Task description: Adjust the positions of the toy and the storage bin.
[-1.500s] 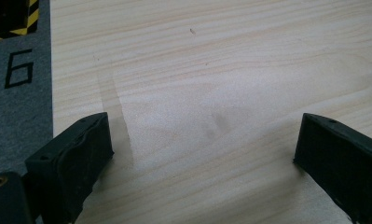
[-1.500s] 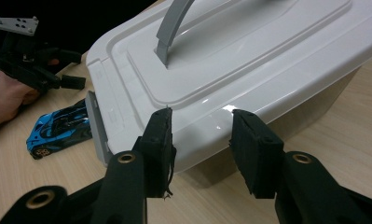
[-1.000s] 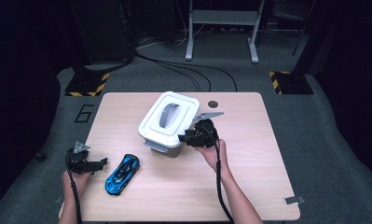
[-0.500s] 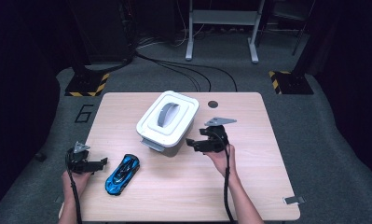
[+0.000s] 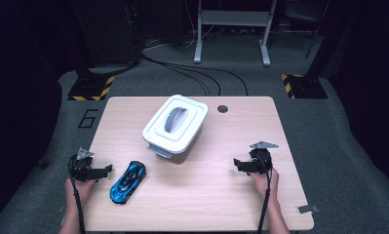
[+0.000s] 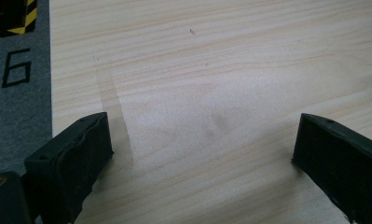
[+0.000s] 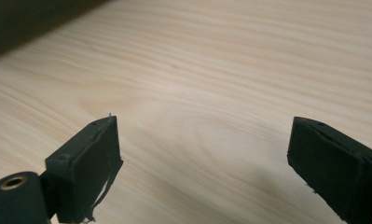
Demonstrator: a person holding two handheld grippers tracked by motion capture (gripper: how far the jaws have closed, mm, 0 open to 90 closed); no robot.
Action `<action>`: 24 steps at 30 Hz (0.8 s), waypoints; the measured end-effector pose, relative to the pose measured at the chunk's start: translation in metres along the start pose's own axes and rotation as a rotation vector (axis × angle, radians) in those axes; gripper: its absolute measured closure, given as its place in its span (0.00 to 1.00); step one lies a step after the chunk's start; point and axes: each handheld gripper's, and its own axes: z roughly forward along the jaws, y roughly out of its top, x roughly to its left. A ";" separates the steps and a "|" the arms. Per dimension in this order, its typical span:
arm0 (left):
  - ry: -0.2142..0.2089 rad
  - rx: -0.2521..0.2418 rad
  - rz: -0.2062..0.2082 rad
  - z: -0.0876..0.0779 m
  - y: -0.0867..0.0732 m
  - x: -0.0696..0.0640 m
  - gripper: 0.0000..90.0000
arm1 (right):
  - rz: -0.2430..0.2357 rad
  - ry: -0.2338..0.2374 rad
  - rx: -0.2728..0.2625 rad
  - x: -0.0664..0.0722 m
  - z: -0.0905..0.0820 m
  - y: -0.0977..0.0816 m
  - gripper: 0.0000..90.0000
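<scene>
The right hand-held gripper point(image 5: 242, 165) has left the lidded white box point(image 5: 175, 126), jaws just opened.

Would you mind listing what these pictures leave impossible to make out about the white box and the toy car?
- White lidded box, high view: its contents, hidden by the closed lid.
- Lid latch at the box's near end, high view: too small to tell if fastened.
- Blue toy car, high view: wheels and underside hidden by its own body; markings too small.
- Far side of the box, high view: hidden by the box itself.

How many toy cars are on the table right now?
1. A blue toy car lies near the table's front left, beside the left tool, in front of the lidded white bin. More may be hidden inside it.
</scene>
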 end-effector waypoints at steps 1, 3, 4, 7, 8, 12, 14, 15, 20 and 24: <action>0.003 0.004 0.005 0.000 0.000 0.000 0.05 | 0.004 -0.008 0.000 -0.004 0.001 -0.003 0.08; 0.003 0.002 0.006 0.000 0.000 0.000 0.05 | 0.009 -0.032 0.009 -0.011 0.002 -0.006 0.08; 0.003 0.002 0.006 0.000 0.000 0.000 0.05 | 0.005 -0.039 0.011 -0.014 0.003 -0.007 0.08; 0.005 -0.001 0.003 0.001 0.000 -0.001 0.05 | 0.008 -0.058 0.013 -0.021 0.006 -0.011 0.09; 0.008 -0.001 0.003 0.000 0.000 -0.001 0.05 | 0.016 -0.060 0.011 -0.021 0.006 -0.011 0.09; 0.006 -0.001 -0.005 0.001 0.000 -0.001 0.05 | -0.009 -0.111 0.007 -0.022 0.008 -0.012 0.09; 0.003 0.002 -0.035 -0.001 0.001 -0.001 0.05 | -0.010 -0.123 0.011 -0.021 0.009 -0.011 0.08; -0.006 0.012 -0.048 -0.002 0.002 0.000 0.05 | -0.009 -0.122 0.012 -0.021 0.009 -0.011 0.08; -0.046 0.035 -0.064 -0.007 0.009 -0.001 0.07 | -0.016 -0.115 0.017 -0.023 0.011 -0.010 0.07; -0.061 0.034 -0.062 -0.014 0.018 -0.004 0.06 | -0.037 -0.113 0.024 -0.022 0.010 -0.010 0.05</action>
